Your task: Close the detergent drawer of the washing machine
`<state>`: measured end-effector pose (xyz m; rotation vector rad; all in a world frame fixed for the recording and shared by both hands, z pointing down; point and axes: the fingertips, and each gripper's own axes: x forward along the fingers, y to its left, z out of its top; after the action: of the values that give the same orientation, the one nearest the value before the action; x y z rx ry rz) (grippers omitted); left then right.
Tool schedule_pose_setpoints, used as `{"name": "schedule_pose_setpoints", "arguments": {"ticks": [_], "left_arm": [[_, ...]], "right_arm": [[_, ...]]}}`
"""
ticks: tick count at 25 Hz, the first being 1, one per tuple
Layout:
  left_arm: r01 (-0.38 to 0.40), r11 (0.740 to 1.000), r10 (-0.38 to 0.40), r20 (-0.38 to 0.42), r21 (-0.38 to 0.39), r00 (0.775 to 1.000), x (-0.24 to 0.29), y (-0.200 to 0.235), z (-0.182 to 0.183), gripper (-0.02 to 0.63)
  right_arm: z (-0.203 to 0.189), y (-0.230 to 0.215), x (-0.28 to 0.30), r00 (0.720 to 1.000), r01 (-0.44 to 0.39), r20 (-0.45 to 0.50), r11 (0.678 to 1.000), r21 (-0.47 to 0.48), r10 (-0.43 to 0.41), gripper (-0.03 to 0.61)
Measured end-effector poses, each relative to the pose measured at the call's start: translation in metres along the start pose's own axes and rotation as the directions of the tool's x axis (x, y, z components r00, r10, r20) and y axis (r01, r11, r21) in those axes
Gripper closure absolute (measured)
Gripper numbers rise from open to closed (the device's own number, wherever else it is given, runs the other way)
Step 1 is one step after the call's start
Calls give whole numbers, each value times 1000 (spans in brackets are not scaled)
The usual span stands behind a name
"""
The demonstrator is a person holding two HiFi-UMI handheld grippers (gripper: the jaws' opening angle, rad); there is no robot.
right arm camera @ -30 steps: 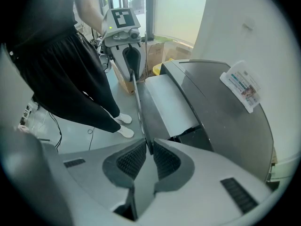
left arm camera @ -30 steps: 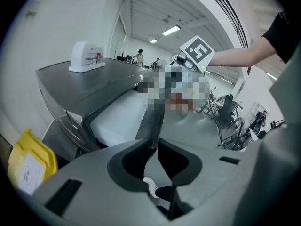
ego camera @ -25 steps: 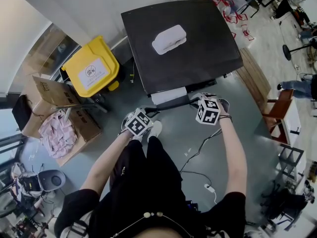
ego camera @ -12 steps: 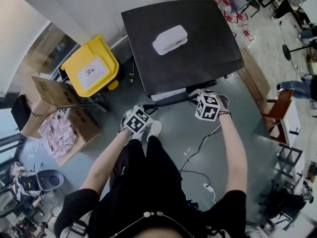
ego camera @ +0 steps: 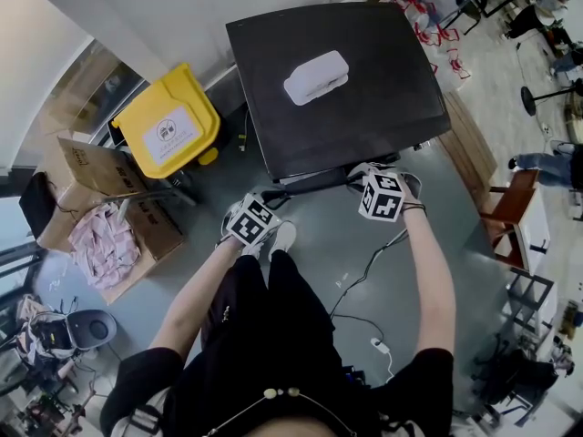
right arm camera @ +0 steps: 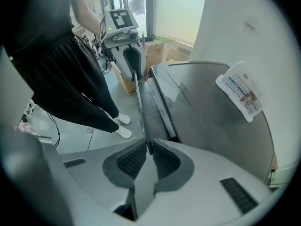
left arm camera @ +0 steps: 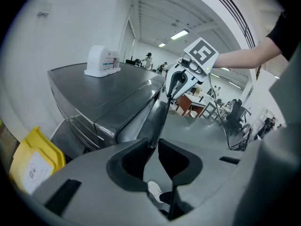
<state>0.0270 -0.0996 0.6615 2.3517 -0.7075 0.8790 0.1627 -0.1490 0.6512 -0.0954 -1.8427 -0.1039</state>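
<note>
The dark grey washing machine (ego camera: 346, 98) stands ahead of me, seen from above. Its detergent drawer (ego camera: 310, 183) shows only as a thin dark front panel close against the machine's front edge. My left gripper (ego camera: 271, 198) is shut on the panel's left end, and the thin edge (left arm camera: 157, 119) runs between its pads. My right gripper (ego camera: 358, 177) is shut on the right end, with the panel edge (right arm camera: 141, 112) pinched between its ribbed pads. Each gripper shows in the other's view, the right gripper (left arm camera: 175, 86) and the left gripper (right arm camera: 133, 65) both at the far end of the panel.
A white box (ego camera: 315, 76) lies on the machine's lid. A yellow bin (ego camera: 168, 121) stands left of the machine, with cardboard boxes (ego camera: 96, 167) and pink cloth (ego camera: 105, 244) further left. A cable (ego camera: 364, 276) trails on the floor by my right side. A wooden chair (ego camera: 510, 198) is at the right.
The drawer has slid into the machine: its white inside, visible a second ago, is now hidden. Both grippers moved toward the machine with the front panel.
</note>
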Motion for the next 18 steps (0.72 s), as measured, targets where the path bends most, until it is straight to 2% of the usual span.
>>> {"name": "schedule_pose_setpoints", "arguments": {"ticks": [6, 12, 18], "left_arm": [[-24, 999, 24, 11, -31, 1000, 0, 9, 2, 542], [-93, 993, 92, -20, -79, 996, -4, 12, 1, 531], [-126, 991, 125, -17, -40, 992, -4, 15, 1, 531]], "right_arm": [[3, -8, 2, 1000, 11, 3, 1000, -4, -11, 528], [5, -10, 1, 1000, 19, 13, 1000, -16, -19, 529], [6, -12, 3, 999, 23, 23, 1000, -8, -22, 529]]}}
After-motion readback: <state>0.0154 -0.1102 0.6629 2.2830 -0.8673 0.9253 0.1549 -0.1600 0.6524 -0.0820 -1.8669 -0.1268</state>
